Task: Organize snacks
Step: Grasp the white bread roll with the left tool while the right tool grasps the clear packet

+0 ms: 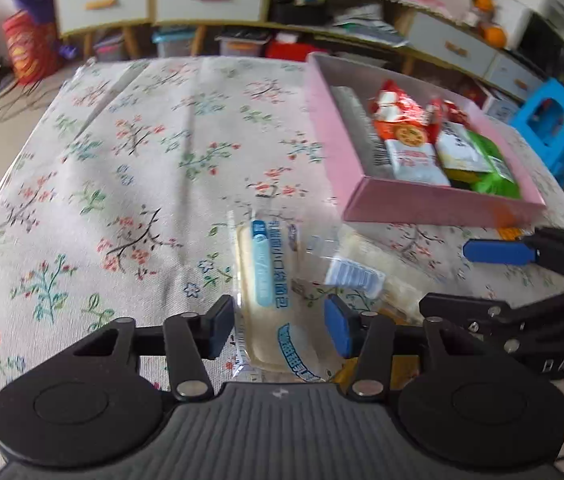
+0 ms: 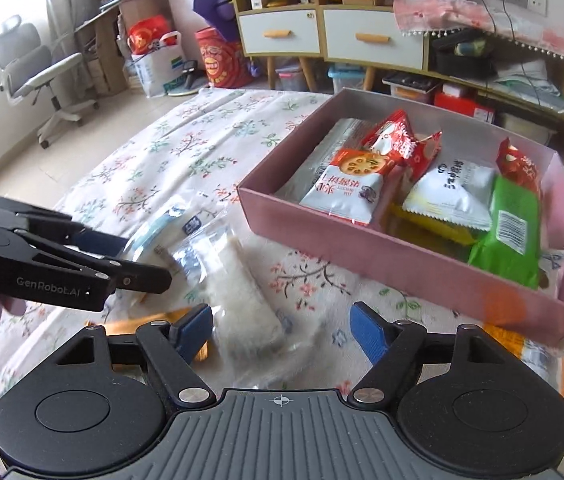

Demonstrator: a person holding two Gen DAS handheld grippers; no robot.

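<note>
The left claw [image 1: 280, 330] stood at a narrow gap around a clear-wrapped bread pack [image 1: 270, 300] with blue print; its left pad met the wrapper's edge, but contact at the right pad could not be confirmed, so a grip could not be told. The right claw [image 2: 282, 332] stood moderately wide, astride a second clear pack [image 2: 242, 300] holding a pale, fuzzy-textured oblong; neither blue pad [image 2: 367, 334] pressed on it, with cloth visible between the right pad and the wrapper. No earlier view was available to show jaw travel. Both packs lay flat on the desk [image 1: 122, 200], side by side and overlapping at their film edges, near the front wall of the box [image 1: 433, 204]. The desk carried a cream cloth printed with small floral sprigs, lightly creased. The box was a shallow rectangular tray of pink card with a matt finish and a paler inside. It held several glossy pillow-shaped sachets: a red-and-white biscuit pack [image 2: 345, 188], a red pack [image 2: 397, 140] behind it, a white pack [image 2: 453, 196], a green pack [image 2: 509, 232] with a barcode, and a yellow one [image 2: 433, 228] partly buried beneath them. An orange-edged wrapper [image 2: 521, 344] lay on the cloth outside the box, at its near right corner. The claws were of black plastic with blue rubbery pads.
</note>
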